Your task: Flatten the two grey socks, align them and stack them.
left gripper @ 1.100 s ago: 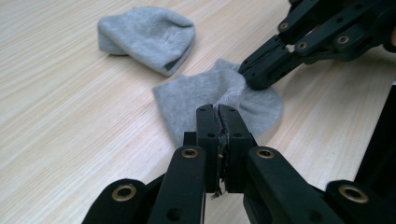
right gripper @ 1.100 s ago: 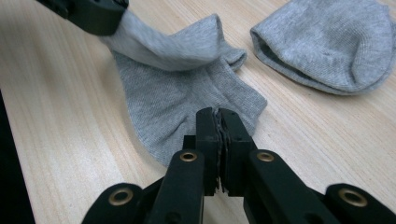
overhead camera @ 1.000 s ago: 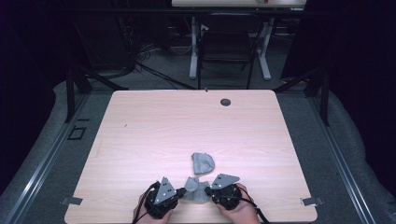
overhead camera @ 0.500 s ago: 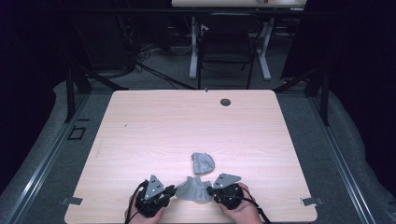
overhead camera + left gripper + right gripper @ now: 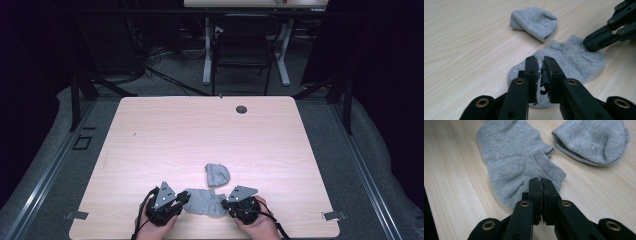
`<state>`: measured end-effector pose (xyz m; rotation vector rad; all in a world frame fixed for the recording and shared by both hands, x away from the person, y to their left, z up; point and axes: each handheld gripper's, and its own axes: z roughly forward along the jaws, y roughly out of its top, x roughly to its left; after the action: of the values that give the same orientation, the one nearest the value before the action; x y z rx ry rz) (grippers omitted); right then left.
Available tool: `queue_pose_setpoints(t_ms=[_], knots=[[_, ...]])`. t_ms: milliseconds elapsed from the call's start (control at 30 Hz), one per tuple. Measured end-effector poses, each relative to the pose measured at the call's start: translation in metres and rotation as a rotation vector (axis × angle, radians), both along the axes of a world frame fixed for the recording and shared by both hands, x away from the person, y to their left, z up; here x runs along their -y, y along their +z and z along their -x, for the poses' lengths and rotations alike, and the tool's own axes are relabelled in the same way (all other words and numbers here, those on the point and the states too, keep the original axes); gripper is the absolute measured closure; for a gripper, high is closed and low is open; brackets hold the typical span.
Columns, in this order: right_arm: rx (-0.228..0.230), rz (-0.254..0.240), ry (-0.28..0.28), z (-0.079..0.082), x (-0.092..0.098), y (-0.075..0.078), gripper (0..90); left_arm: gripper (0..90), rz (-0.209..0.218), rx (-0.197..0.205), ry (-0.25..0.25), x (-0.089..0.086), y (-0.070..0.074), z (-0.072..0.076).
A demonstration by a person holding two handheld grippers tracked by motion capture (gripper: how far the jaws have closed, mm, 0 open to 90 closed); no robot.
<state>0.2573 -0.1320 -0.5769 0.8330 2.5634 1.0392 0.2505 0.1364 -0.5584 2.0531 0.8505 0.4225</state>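
Here the left gripper (image 5: pixel 540 62) is slightly parted above the flat sock (image 5: pixel 204 201); the right gripper (image 5: pixel 540 182) pinches its cuff.

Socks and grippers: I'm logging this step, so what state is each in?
flat sock: spread flat on the table, cuff end pinched.
folded sock: bunched, lying apart, untouched.
left gripper: slightly open over the flat sock's toe end.
right gripper: shut on the flat sock's cuff.

A light wood-grain table (image 5: pixel 200 135) stands on grey carpet (image 5: pixel 360 150), with a dark round grommet (image 5: pixel 241 109) near its far edge. Beyond it, in a dim room, a dark chair (image 5: pixel 242 50) sits under a white-legged desk (image 5: pixel 285 55); cables (image 5: pixel 150 70) trail far left.
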Motion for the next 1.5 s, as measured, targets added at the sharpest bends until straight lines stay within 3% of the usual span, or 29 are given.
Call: queue_pose_setpoints(t_ms=[167,433,1133,1367,1500], knots=[[0.001,-0.007,-0.003,0.000,0.000,0.000,87.4,87.5,-0.030,-0.027,-0.008,0.002,-0.012,-0.010],[-0.012,-0.009,-0.018,-0.001,0.002,0.000,86.6,87.3,-0.066,-0.065,-0.001,0.004,-0.026,-0.011],[-0.041,0.002,-0.033,0.001,0.006,0.002,86.7,84.8,-0.062,-0.087,-0.010,0.005,-0.025,0.002],[-0.024,0.003,-0.017,0.001,0.007,0.004,80.5,77.8,-0.056,-0.085,-0.022,0.006,-0.024,0.002],[-0.006,-0.040,-0.056,0.000,0.013,0.008,79.4,72.7,-0.052,-0.059,-0.009,0.003,-0.019,0.000]])
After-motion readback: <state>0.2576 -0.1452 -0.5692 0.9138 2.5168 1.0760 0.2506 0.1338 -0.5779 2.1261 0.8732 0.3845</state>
